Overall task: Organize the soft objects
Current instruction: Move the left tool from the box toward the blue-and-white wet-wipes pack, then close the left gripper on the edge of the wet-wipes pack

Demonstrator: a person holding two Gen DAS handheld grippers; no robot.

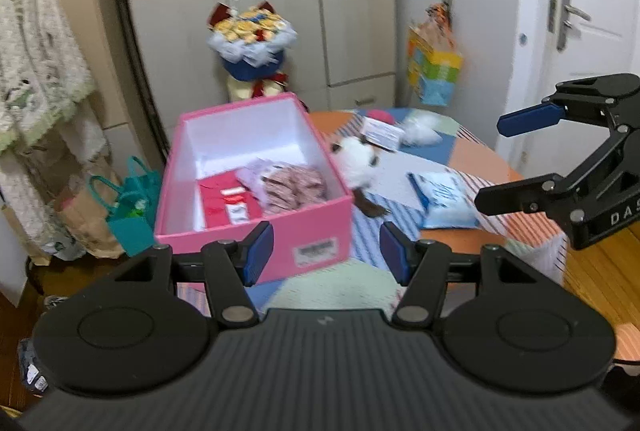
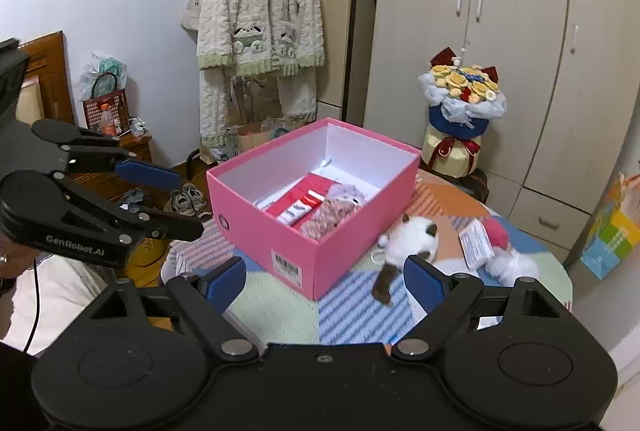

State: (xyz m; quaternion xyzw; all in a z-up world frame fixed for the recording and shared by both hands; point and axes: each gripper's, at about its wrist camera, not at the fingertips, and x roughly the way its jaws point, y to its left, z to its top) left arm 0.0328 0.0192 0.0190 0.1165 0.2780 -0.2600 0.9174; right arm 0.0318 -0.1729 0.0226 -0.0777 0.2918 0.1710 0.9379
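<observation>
Around you stand a flower bouquet (image 2: 460, 99) by the wardrobe and a fluffy pyjama set (image 2: 260, 15) on a hanger. The pink cardboard box (image 2: 320, 251) sits on the patchwork-clothed worktop (image 2: 280, 307), already containing a red packet (image 2: 304, 203) and a knitted pink bundle (image 2: 328, 219). The furry white plush cat (image 2: 408, 239) lies just beside the box, near a blue soft pack (image 1: 444, 199). Your left tool (image 1: 326, 251) and right tool (image 2: 324, 281) both gape wide, gripping nothing.
</observation>
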